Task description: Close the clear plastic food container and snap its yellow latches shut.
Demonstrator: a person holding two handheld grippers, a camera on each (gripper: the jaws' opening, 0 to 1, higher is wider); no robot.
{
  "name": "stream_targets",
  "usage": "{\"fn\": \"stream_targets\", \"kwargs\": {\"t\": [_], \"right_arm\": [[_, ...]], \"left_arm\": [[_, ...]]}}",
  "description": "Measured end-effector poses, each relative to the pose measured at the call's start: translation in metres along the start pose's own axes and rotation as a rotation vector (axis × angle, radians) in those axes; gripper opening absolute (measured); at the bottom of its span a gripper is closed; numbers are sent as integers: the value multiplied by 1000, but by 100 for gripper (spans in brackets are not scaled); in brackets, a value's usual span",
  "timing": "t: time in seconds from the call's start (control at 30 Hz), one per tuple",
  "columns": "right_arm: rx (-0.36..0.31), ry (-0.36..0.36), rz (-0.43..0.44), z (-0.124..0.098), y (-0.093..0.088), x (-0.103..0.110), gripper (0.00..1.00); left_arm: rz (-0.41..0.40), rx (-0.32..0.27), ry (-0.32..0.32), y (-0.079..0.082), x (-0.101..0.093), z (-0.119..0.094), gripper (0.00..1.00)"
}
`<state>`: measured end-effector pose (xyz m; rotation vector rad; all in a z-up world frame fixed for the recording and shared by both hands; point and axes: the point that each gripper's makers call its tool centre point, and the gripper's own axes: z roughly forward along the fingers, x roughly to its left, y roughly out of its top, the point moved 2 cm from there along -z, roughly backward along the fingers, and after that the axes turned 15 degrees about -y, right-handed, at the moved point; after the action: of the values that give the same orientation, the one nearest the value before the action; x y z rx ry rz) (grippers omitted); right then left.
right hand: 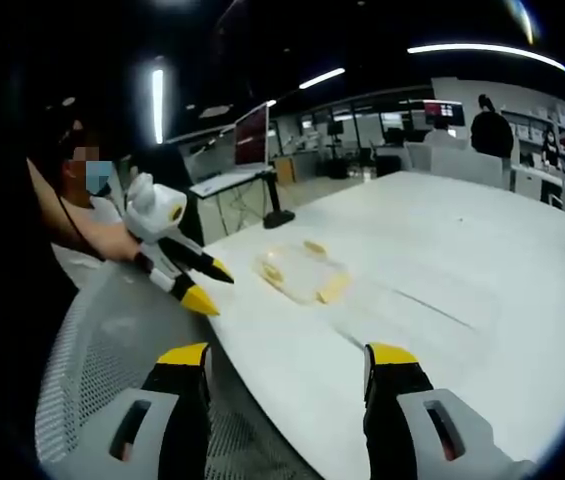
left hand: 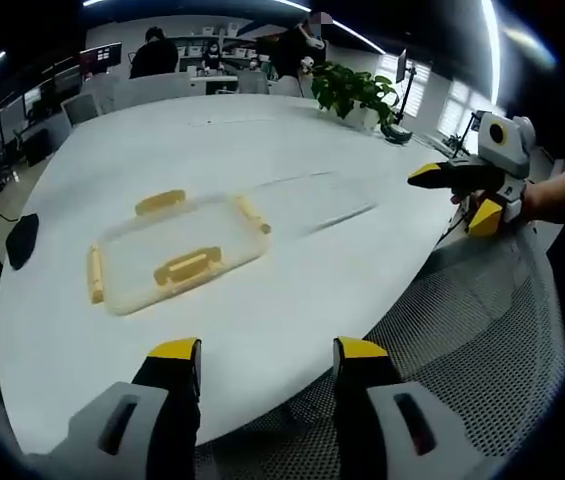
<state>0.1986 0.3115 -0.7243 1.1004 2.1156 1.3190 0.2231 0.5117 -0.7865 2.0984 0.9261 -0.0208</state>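
A clear plastic container part (left hand: 177,255) with yellow latches on its sides lies flat on the white table (left hand: 212,140). Right of it I make out a second clear piece (left hand: 317,200), faint and hard to tell apart from the table. My left gripper (left hand: 267,352) stands open at the near table edge, short of both pieces, with nothing between its jaws. My right gripper (left hand: 452,198) hovers open off the table's right edge. From the right gripper view, the latched part (right hand: 302,272) lies mid-table, the left gripper (right hand: 212,287) is open at the left, and the right gripper (right hand: 287,358) is open.
Mesh chair backs (left hand: 462,320) (right hand: 102,340) sit between me and the table. A potted plant (left hand: 357,90) stands at the far edge and a black object (left hand: 22,240) at the left edge. Monitors (right hand: 252,135) and people (left hand: 157,55) are beyond the table.
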Motion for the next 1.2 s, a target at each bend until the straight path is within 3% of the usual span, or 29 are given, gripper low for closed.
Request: {"fn": "stream_targets", "kwargs": {"t": [1.2], "right_arm": [[-4,-10,36,-1,2,-4,61]], "left_arm": [[21,1,0,2,-1,-1,54]]}}
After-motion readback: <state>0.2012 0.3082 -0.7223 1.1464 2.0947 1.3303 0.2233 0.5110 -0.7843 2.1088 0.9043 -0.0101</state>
